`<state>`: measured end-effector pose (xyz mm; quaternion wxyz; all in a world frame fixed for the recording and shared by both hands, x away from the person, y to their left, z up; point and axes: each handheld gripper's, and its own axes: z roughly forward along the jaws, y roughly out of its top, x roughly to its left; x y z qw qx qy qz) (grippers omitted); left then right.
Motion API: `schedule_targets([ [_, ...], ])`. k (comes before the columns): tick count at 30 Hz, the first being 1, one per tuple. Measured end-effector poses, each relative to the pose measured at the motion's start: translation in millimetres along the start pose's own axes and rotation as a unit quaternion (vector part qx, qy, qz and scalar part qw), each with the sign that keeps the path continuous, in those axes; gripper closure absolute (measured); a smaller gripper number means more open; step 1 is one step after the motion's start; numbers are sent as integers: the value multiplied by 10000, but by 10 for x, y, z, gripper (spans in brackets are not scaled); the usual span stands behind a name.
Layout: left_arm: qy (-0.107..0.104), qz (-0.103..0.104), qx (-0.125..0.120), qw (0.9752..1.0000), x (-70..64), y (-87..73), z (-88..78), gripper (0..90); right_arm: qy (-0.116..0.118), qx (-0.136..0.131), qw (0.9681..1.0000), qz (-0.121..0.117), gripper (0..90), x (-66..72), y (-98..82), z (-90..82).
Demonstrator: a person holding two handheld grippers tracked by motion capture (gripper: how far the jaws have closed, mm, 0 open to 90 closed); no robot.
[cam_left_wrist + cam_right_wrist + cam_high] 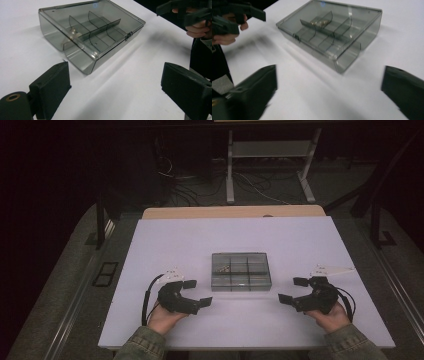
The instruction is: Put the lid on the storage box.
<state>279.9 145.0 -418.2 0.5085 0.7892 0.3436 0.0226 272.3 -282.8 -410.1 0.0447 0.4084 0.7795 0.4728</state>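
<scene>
A closed, smoky clear plastic box point(241, 271) with inner dividers lies at the middle of the white table point(240, 240). Small metal parts point(72, 34) sit in one compartment at its far left point(319, 23). My left gripper point(197, 293) stands open to the left of the box point(90, 32), jaws pointing toward it, nothing between them. To the right of the box point(329, 32) my right gripper point(293, 289) is open too and holds nothing. A small latch point(129, 35) shows on the box's front edge. Both grippers rest low over the table, apart from the box.
White tags lie on the table beside each gripper, one point(171, 272) at the left and one point(331, 269) at the right. Behind the table are a wooden edge point(232, 212), a desk frame point(270, 165) and floor cables point(185, 185). A dark post point(101, 220) stands at the left.
</scene>
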Motion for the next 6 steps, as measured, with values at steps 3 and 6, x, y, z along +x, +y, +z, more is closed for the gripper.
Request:
schedule_targets([
  [3,49,-49,4,10000,2,-37,-42,26,18,9,10000,56,5,-1,-72,-56],
  [6,29,-85,100,9999,8,-72,-55,0,0,-13,10000,68,4,-5,-127,-106],
])
